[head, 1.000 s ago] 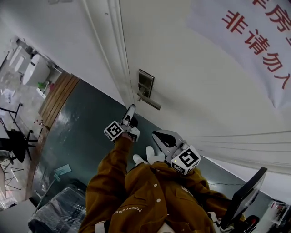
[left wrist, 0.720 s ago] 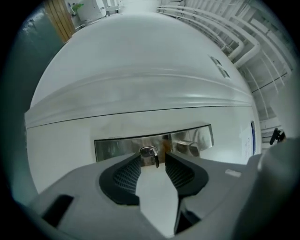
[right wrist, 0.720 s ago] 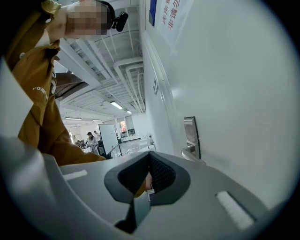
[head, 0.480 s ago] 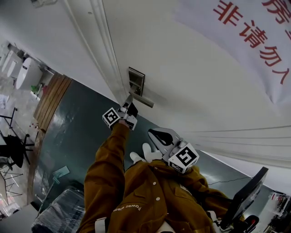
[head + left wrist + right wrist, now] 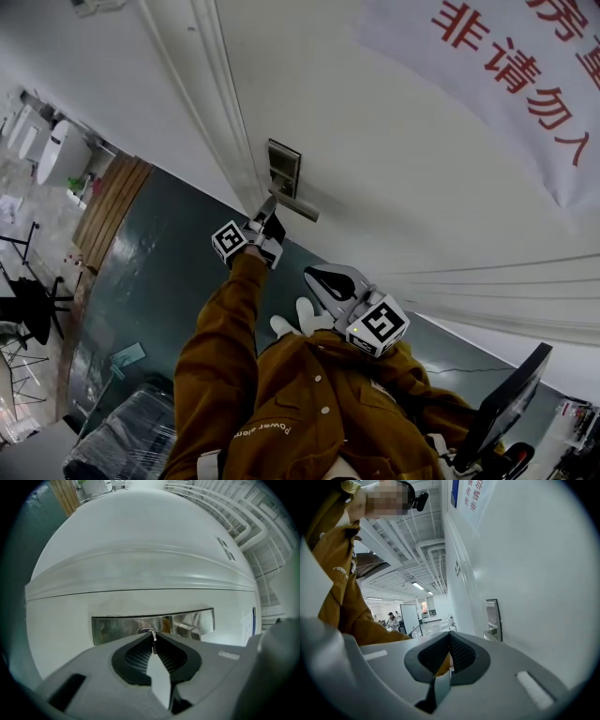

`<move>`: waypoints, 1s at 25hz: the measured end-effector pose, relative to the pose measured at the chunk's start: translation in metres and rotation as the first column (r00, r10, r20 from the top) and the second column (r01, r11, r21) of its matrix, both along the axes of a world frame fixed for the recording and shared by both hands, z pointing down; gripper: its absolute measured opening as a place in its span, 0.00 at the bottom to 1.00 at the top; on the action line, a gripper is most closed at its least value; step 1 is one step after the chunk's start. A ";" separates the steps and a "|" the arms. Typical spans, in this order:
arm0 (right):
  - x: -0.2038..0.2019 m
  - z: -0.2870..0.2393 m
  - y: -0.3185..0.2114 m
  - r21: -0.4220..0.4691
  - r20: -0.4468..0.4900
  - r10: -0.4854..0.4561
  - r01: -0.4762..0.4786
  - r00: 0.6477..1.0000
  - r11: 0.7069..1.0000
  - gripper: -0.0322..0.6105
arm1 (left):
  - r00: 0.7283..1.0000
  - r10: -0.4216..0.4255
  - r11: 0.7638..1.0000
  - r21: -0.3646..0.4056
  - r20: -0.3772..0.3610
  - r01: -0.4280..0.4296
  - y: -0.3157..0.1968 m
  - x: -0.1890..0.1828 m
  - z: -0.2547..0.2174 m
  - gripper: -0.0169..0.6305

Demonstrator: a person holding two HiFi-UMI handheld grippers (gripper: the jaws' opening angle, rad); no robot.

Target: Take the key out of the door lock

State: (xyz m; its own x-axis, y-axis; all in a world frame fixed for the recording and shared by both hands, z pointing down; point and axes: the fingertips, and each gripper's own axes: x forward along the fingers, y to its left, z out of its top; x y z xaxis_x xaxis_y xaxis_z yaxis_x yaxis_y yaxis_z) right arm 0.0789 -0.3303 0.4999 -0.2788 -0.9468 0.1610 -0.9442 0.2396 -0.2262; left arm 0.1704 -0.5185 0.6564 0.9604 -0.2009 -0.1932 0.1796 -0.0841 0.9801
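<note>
White door panel (image 5: 403, 159) faces the left gripper (image 5: 269, 208), whose jaws are closing onto the small key (image 5: 153, 639) standing out of the steel lock plate (image 5: 117, 629) just ahead of their tips, likely to draw it out, while the right gripper (image 5: 450, 637) hangs back, clenched on nothing.

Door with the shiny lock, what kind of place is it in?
Probably an office or workshop building. The white door has a metal lock and a notice in red characters, and nearby are bare ceiling pipes and strip lights.
</note>
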 end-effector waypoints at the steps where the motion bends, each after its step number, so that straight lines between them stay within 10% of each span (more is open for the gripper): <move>1: -0.002 0.000 0.001 0.000 -0.002 -0.005 0.005 1.000 1.000 0.06 | 1.000 -0.002 1.000 -0.006 -0.006 0.002 0.003 -0.005 0.000 0.06; 8: -0.016 0.000 -0.001 0.013 0.006 -0.046 0.046 0.999 0.999 0.06 | 1.000 0.012 0.996 0.087 0.027 -0.015 0.031 -0.056 -0.012 0.06; 12: -0.020 -0.002 -0.006 0.028 0.009 -0.058 0.057 0.998 0.998 0.06 | 0.979 -0.016 0.950 0.308 0.203 -0.049 0.049 -0.091 -0.028 0.06; 17: -0.019 -0.010 -0.013 0.064 -0.009 -0.075 0.075 0.997 0.995 0.06 | 0.919 -0.146 0.758 0.638 0.366 -0.133 0.091 -0.132 -0.088 0.06; 25: -0.023 -0.013 -0.032 0.083 -0.034 -0.093 0.096 0.995 0.992 0.06 | 0.840 -0.452 0.407 0.907 0.301 -0.106 0.134 -0.183 -0.175 0.06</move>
State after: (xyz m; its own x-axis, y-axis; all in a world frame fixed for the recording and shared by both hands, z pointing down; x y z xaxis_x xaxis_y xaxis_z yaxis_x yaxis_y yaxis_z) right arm 0.0563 -0.3621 0.4873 -0.3639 -0.9269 0.0915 -0.9224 0.3451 -0.1732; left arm -0.0129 -0.3841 0.4811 0.9305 -0.3629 0.0498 -0.3626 -0.8932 0.2657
